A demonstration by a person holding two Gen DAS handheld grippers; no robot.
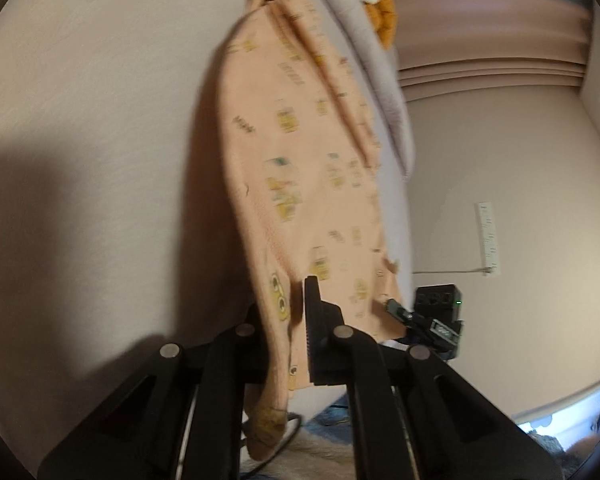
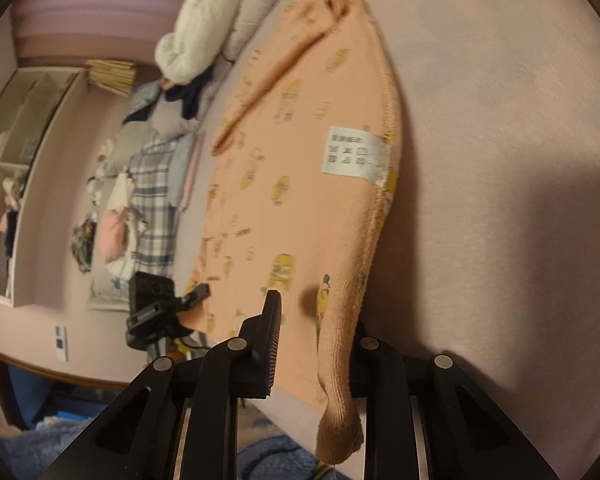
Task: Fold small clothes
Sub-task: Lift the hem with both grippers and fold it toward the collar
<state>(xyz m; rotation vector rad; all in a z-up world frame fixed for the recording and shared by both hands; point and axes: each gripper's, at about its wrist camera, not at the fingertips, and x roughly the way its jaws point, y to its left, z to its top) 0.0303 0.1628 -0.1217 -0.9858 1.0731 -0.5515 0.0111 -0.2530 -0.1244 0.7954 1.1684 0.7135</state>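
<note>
Both the left gripper (image 1: 288, 320) and right gripper (image 2: 316, 332) pinch the peach printed garment (image 2: 300, 184); its bunched hem, seemingly thinly held, could slip loose.

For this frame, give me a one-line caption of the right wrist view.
Right gripper pinches the edge of a peach printed garment, care label showing, over a pale bed.

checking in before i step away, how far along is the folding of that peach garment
Early stage. Done: each hand-held gripper has an edge, the left and the right both shut on the peach garment, which lies stretched over the bed. In hand: holding it out; no finished fold shows, and its white label faces up. Left: the folds, then the heap of clothes beyond.
</note>
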